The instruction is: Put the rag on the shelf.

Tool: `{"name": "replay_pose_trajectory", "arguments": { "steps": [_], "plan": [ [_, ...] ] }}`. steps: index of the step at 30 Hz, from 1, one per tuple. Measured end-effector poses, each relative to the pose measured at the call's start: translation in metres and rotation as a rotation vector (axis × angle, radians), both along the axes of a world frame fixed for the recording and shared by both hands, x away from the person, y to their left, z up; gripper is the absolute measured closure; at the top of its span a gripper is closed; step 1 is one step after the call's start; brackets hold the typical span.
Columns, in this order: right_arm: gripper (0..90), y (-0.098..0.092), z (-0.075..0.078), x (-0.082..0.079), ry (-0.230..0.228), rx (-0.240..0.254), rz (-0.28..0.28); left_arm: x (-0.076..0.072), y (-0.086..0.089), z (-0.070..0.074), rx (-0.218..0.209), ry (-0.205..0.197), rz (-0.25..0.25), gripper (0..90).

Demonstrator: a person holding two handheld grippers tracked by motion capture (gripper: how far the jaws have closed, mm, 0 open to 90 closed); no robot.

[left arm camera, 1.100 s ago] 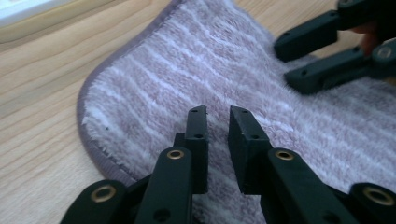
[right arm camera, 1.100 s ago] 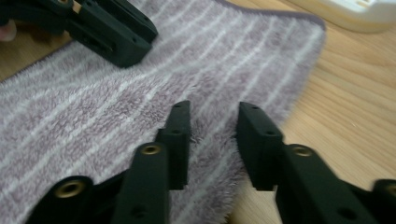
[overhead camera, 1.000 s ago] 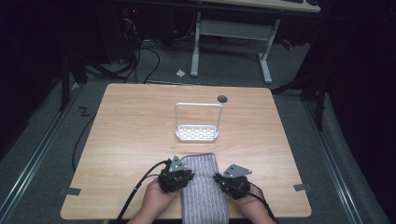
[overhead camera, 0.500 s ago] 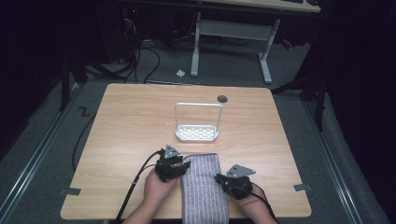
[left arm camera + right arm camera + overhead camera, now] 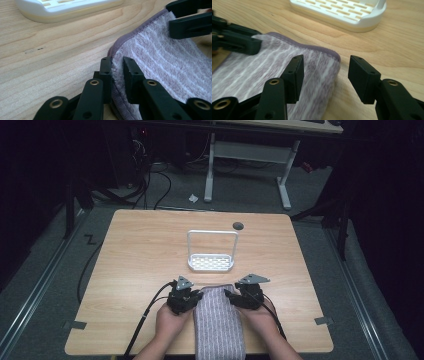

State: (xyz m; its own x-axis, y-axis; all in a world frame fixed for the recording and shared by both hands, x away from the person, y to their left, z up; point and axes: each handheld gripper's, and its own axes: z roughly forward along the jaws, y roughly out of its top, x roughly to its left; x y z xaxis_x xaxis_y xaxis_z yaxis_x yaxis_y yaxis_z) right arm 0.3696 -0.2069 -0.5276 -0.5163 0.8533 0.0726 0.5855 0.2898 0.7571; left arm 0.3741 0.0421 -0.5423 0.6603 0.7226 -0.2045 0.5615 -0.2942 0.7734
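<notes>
Left hand-held gripper [image 5: 117, 67] pinches the towel's [image 5: 162, 62] hemmed edge; right hand-held gripper [image 5: 324, 72] gapes around its corner.

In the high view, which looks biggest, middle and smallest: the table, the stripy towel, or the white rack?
1. Table, by far the largest.
2. Stripy towel, though its near end runs off the picture's bottom edge.
3. White rack, a little smaller than the towel; it also sits farther from the camera, so this last call is less sure.

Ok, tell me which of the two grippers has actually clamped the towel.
The left gripper: its jaws pinch the edge of the striped purple towel. The right gripper has its jaws spread wide around the towel's far corner, not closed on it.
</notes>
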Motion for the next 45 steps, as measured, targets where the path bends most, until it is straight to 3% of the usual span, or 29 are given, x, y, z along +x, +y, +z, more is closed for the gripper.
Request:
{"name": "replay_pose_trajectory", "arguments": {
  "steps": [1, 3, 5, 10, 13, 14, 17, 21, 24, 25, 27, 28, 30, 32, 34, 36, 45],
  "plan": [
    [51.0, 0.004, -0.005, 0.004, 0.018, -0.044, 0.003, 0.000, 0.000, 0.000, 0.000, 0.000, -0.003, 78.3],
    [54.1, 0.005, -0.006, 0.004, 0.021, -0.052, 0.003, -0.001, 0.000, 0.000, -0.002, 0.000, -0.004, 78.3],
    [64.7, 0.004, -0.007, 0.002, 0.026, -0.026, 0.019, -0.002, 0.000, 0.000, -0.007, 0.000, -0.014, 78.5],
    [79.2, 0.002, -0.007, -0.013, -0.041, -0.011, 0.045, -0.011, -0.003, 0.002, -0.038, -0.034, -0.023, 78.8],
    [80.3, -0.001, -0.008, -0.019, -0.064, 0.006, 0.039, -0.015, -0.004, 0.002, -0.042, -0.047, -0.015, 78.7],
    [80.3, -0.005, -0.007, -0.024, -0.095, 0.022, 0.034, -0.020, -0.005, 0.003, -0.053, -0.070, -0.007, 78.5],
    [80.5, -0.008, -0.004, -0.029, -0.125, 0.033, 0.018, -0.027, -0.005, 0.005, -0.078, -0.079, 0.024, 78.2],
    [81.6, -0.005, -0.003, -0.038, -0.149, 0.036, -0.001, -0.034, -0.006, 0.007, -0.069, -0.111, 0.040, 78.0],
    [82.5, -0.001, 0.002, -0.045, -0.187, 0.028, 0.018, -0.041, -0.003, 0.016, -0.074, -0.174, 0.043, 77.9],
    [82.5, -0.001, 0.005, -0.047, -0.200, 0.034, 0.020, -0.041, -0.003, 0.016, -0.074, -0.174, 0.043, 78.0],
    [82.5, -0.001, 0.010, -0.050, -0.224, 0.052, 0.018, -0.047, 0.000, 0.023, -0.101, -0.224, 0.049, 78.1],
    [82.5, 0.000, 0.012, -0.052, -0.240, 0.056, 0.018, -0.047, 0.000, 0.023, -0.101, -0.224, 0.049, 78.3],
    [82.5, 0.000, 0.016, -0.056, -0.276, 0.062, 0.020, -0.054, 0.003, 0.029, -0.121, -0.281, 0.053, 78.6],
    [82.5, 0.001, 0.018, -0.058, -0.290, 0.065, 0.018, -0.056, 0.004, 0.031, -0.126, -0.300, 0.058, 78.6],
    [83.1, 0.001, 0.022, -0.063, -0.361, 0.047, 0.048, -0.060, 0.004, 0.034, -0.139, -0.333, 0.068, 78.6],
    [83.1, 0.001, 0.025, -0.066, -0.389, 0.058, 0.041, -0.063, 0.005, 0.038, -0.152, -0.359, 0.071, 78.6],
    [83.1, 0.002, 0.040, -0.075, -0.482, 0.102, 0.019, -0.072, 0.006, 0.052, -0.196, -0.406, 0.073, 78.5]
  ]
}}
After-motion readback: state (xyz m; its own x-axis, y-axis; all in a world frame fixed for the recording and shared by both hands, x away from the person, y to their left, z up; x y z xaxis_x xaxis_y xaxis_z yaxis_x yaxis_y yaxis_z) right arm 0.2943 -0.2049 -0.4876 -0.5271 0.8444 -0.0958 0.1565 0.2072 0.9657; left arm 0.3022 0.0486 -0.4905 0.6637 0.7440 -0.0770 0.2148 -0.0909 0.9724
